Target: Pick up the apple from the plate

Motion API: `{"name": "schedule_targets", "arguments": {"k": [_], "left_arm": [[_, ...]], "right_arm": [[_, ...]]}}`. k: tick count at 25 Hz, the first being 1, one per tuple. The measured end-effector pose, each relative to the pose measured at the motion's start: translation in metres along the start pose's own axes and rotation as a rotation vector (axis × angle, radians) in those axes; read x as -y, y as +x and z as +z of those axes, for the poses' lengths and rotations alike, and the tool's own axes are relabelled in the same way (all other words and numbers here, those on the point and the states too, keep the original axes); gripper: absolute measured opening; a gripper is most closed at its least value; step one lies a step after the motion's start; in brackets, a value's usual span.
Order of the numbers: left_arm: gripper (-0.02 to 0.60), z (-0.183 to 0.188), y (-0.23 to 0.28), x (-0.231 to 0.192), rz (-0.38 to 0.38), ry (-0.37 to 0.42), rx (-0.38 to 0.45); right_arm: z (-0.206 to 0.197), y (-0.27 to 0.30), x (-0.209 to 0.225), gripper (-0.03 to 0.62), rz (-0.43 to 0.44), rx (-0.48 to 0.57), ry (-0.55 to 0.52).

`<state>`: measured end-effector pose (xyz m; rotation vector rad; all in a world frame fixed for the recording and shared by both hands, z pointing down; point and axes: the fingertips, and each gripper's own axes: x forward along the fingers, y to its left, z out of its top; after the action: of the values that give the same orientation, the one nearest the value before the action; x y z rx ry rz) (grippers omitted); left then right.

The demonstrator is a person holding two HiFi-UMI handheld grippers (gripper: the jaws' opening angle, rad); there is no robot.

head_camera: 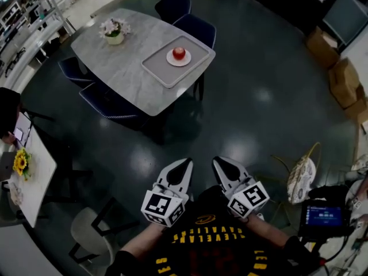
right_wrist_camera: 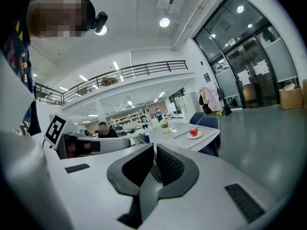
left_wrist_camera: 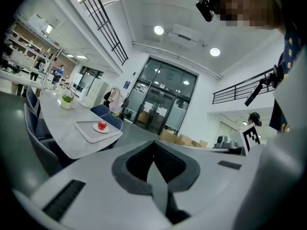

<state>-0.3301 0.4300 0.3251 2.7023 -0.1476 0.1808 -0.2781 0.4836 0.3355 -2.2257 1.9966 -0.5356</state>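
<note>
Far off, apple (head_camera: 179, 53) sits near table (head_camera: 123, 68) edge.

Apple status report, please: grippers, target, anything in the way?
Left gripper and right gripper shut, empty, near the body. Apple on plate on tray, far ahead. Only floor between.

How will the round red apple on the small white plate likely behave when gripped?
The round red apple looks smooth and solid, so probably firm but somewhat slippery. Being round, it may roll on the small white plate if nudged.
</note>
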Motion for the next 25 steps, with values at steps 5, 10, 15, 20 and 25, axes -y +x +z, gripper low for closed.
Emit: {"name": "schedule_targets", "arguments": {"k": [5,10,15,20,25], "left_arm": [[0.002,0.003,0.034,-0.016,-0.001,-0.015,-0.037],[0.002,0.009,0.081,-0.035,0.031,-0.010,-0.059],[0.002,0.030,0.143,-0.048,0.103,0.000,-0.043],[0.002,0.046,0.215,-0.042,0.137,-0.004,-0.038],[0.002,0.043,0.238,-0.035,0.162,-0.008,-0.017]], "right_arm": [[0.004,0.024,0.025,0.009,0.001,-0.018,0.021],[0.013,0.057,0.064,0.009,0.057,-0.016,0.058],[0.044,0.086,0.122,0.009,0.122,-0.004,0.073],[0.075,0.103,0.192,0.009,0.164,-0.015,0.077],[0.078,0.103,0.216,0.009,0.201,-0.019,0.079]]}}
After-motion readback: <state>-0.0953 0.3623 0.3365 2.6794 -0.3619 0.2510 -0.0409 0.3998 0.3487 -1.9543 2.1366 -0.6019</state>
